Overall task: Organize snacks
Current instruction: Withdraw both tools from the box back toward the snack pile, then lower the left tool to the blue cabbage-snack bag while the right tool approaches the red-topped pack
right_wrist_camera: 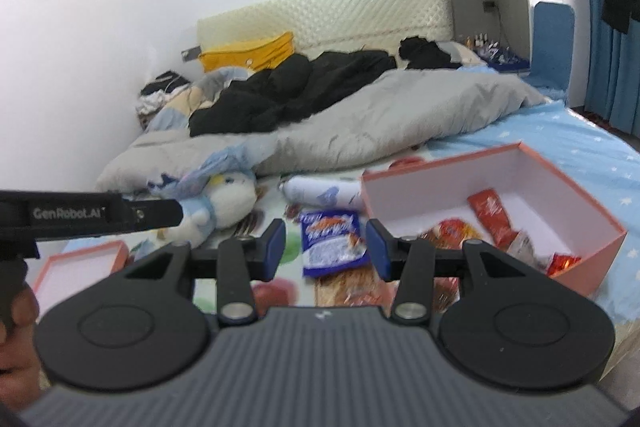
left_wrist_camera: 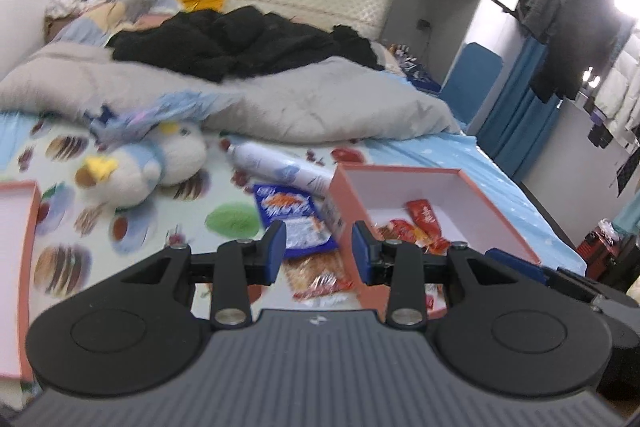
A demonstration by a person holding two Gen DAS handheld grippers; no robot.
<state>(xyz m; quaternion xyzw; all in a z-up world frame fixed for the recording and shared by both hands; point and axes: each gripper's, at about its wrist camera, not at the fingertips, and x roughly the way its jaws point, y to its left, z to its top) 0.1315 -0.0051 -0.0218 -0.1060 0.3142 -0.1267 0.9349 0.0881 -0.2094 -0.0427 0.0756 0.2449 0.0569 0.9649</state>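
I see a salmon-pink box (right_wrist_camera: 588, 255) with white inside, red snack packets (right_wrist_camera: 490, 213), a blue-and-white snack bag (right_wrist_camera: 332, 243), a grey duvet (right_wrist_camera: 380, 119), my blue-padded jaws

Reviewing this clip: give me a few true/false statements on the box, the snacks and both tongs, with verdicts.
1. The pink box already holds red snack packets. True.
2. The blue snack packet lies inside the box. False: it lies on the bed sheet beside the box.
3. The left tongs grip a snack. False: their jaws stand apart with nothing between them.
4. The right tongs hold nothing. True.
5. A white spray can lies on the bed behind the blue packet. True.
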